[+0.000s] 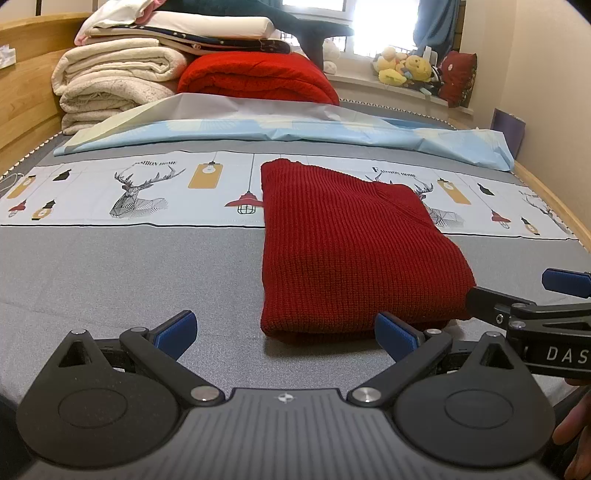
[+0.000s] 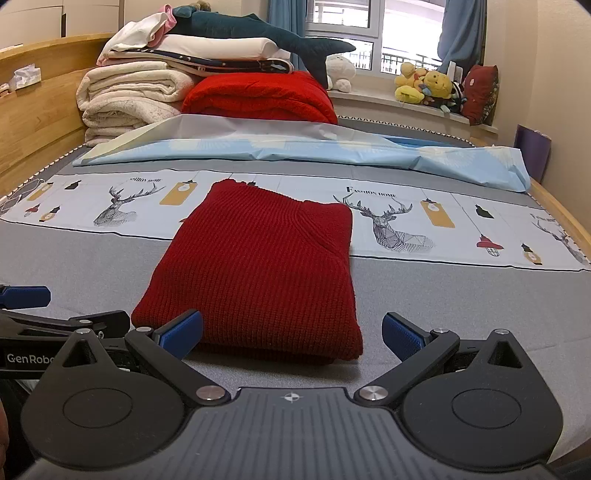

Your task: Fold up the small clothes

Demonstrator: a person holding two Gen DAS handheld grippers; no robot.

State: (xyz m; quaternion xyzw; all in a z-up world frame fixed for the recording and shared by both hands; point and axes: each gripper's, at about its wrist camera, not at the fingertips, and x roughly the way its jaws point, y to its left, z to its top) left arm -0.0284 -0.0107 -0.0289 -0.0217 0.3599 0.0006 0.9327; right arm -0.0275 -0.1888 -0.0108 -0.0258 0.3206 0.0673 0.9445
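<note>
A dark red knit sweater lies folded into a rectangle on the grey bed cover; it also shows in the right wrist view. My left gripper is open and empty, just short of the sweater's near edge, towards its left corner. My right gripper is open and empty, just short of the near edge. The right gripper also shows at the right of the left wrist view. The left gripper shows at the left of the right wrist view.
A printed deer-pattern sheet and a light blue sheet lie behind the sweater. Folded blankets, a red quilt and a shark plush are stacked at the head. The wooden bed frame runs along the left.
</note>
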